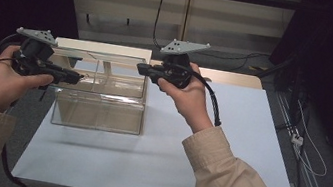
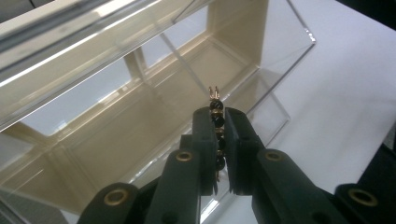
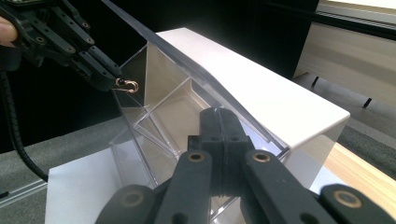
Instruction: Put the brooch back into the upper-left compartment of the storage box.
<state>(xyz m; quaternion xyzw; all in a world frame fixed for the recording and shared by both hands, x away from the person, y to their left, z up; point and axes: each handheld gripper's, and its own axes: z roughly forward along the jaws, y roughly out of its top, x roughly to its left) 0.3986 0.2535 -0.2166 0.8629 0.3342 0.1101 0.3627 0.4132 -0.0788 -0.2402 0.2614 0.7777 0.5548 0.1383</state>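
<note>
A clear plastic box (image 1: 99,108) with inner dividers stands on the left part of the white tabletop (image 1: 226,148). My left gripper (image 1: 76,77) hovers over the box's left end, shut on a short string of black beads with a copper hook (image 2: 215,106). The hook end pokes out past the fingertips, above the open compartments (image 2: 140,130). The right gripper view shows that left gripper (image 3: 105,77) and its beaded piece (image 3: 127,85) over the box's far corner. My right gripper (image 1: 142,68) is level with the box's right rim. Its jaws (image 3: 219,114) are shut, with nothing between them.
A white slab (image 1: 103,48) lies along the back of the clear box. A wooden strip (image 1: 228,77) runs behind the white top. Cables (image 1: 307,151) trail over the grey floor at the right. The white top stretches open to the right and front of the box.
</note>
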